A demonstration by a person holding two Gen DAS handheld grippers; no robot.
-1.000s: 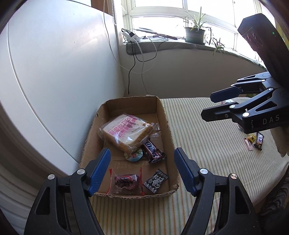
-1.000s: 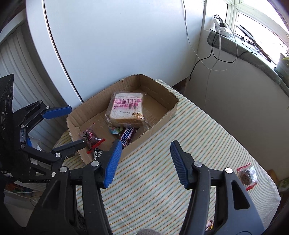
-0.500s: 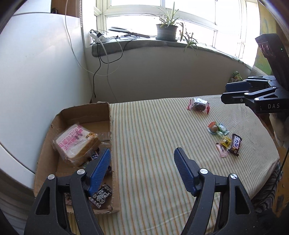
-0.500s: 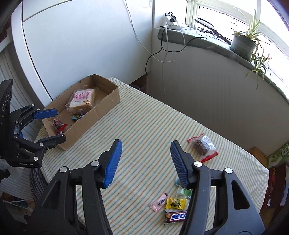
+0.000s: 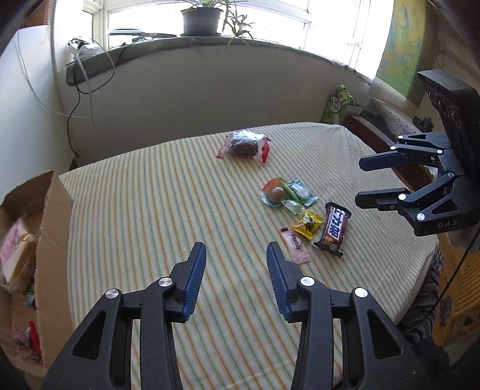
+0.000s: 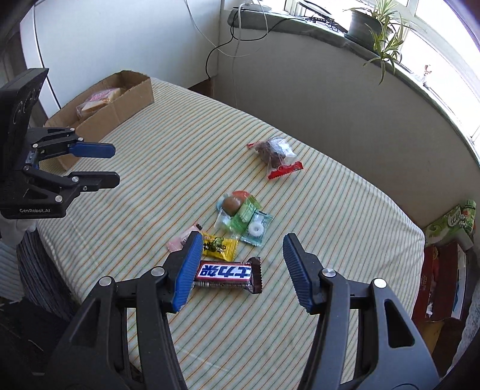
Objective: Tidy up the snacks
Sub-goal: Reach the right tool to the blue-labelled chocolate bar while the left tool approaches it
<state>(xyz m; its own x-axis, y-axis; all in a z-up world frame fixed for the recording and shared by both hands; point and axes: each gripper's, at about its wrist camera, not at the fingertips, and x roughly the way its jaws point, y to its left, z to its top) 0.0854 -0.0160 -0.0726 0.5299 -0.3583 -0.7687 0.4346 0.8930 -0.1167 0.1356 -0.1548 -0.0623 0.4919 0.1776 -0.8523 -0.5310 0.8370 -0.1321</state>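
Loose snacks lie on the striped tablecloth (image 5: 156, 210): a brown chocolate bar (image 6: 228, 274) (image 5: 333, 229), a yellow candy (image 6: 219, 245), a pink sachet (image 5: 294, 244), a mint in green wrap (image 6: 256, 229), a round jelly cup (image 6: 232, 204), and a clear bag with a dark cake (image 6: 274, 151) (image 5: 244, 145). A cardboard box (image 6: 117, 111) (image 5: 51, 240) at the left holds packed bread (image 6: 97, 100). My right gripper (image 6: 240, 270) is open, hovering over the chocolate bar. My left gripper (image 5: 237, 274) is open and empty, just left of the snack pile.
A window ledge (image 5: 180, 45) with a potted plant (image 6: 364, 19) and cables runs behind the table. Green and red cartons (image 6: 450, 240) stand past the table's right end. A white cabinet (image 6: 90, 39) stands behind the box.
Both grippers swung from the cardboard box rightward to the loose snacks. The right gripper now hovers over the chocolate bar; both stay open.
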